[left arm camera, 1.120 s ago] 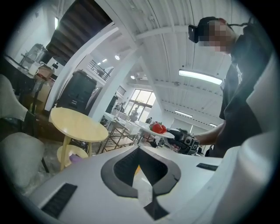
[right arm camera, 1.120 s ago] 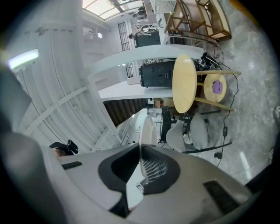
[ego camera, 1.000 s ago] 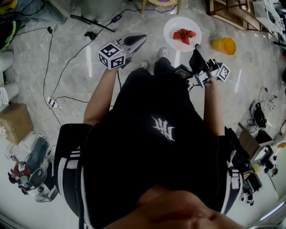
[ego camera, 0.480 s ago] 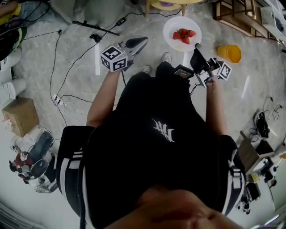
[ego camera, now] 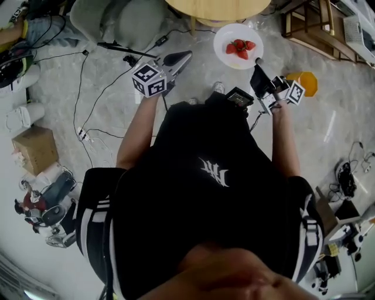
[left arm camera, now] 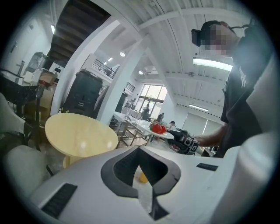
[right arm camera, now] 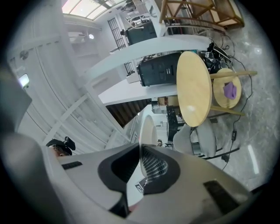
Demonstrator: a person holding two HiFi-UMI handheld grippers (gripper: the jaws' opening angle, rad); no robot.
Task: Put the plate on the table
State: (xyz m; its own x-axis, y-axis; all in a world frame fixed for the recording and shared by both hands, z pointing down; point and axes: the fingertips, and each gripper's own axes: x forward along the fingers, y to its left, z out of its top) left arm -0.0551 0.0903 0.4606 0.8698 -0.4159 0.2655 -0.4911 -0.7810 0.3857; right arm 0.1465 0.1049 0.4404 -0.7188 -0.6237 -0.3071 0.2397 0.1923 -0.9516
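Plate with a few strawberries on it hung in the air above the floor, near the round wooden table but not yet over it. It was held only at its near rim by the right gripper, whose jaws were clamped on that edge. The left gripper was off to the side, jaws together on nothing. The likely trouble lay in that one-sided hold — the plate's weight sat well out from the jaws, so a quick swing or a slackened pinch could let it droop and send the fruit rolling off. Letting go with the plate only partly over the tabletop could tip it to the floor.
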